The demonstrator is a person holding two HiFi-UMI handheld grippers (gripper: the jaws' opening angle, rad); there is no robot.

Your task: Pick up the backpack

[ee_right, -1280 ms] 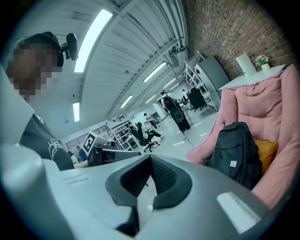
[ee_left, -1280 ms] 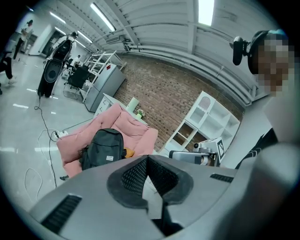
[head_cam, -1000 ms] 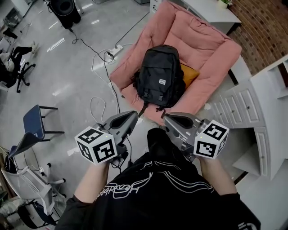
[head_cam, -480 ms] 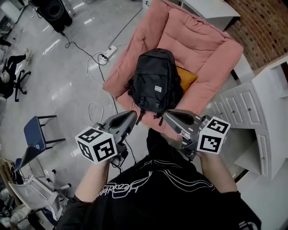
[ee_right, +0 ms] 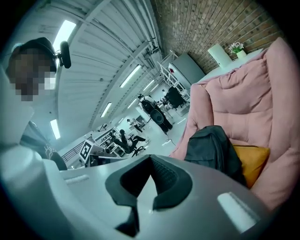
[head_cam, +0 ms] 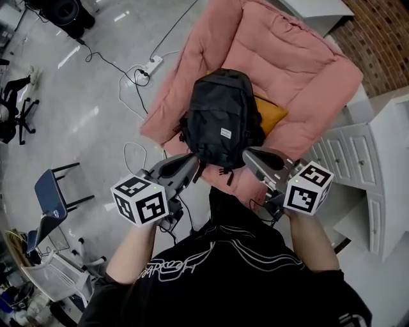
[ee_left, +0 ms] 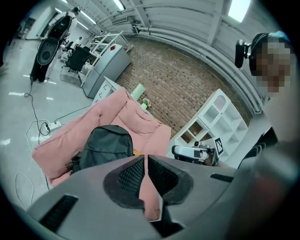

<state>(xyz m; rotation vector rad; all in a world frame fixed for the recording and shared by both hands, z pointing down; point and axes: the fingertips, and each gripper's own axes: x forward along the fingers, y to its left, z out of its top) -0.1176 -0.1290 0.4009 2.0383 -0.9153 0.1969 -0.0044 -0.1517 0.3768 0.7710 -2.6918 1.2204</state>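
A black backpack (head_cam: pixel 222 115) stands upright on a pink cushioned armchair (head_cam: pixel 300 70), leaning against an orange cushion (head_cam: pixel 271 114). It also shows in the left gripper view as the backpack (ee_left: pixel 104 145) and in the right gripper view as the backpack (ee_right: pixel 213 147). My left gripper (head_cam: pixel 192 161) is shut and empty, just short of the backpack's lower left corner. My right gripper (head_cam: pixel 250 156) is shut too, near the lower right corner. Neither touches the bag. Straps dangle off the seat's front edge.
White drawer units (head_cam: pixel 358 159) stand right of the chair. A power strip with cables (head_cam: pixel 150 66) lies on the floor to the left. A blue chair (head_cam: pixel 54 191) and a speaker (head_cam: pixel 61 9) are further left. A brick wall (ee_left: pixel 178 89) rises behind the armchair.
Both grippers have moved forward toward the armchair. The backpack now sits closer, just beyond their tips. Jaws stay shut.
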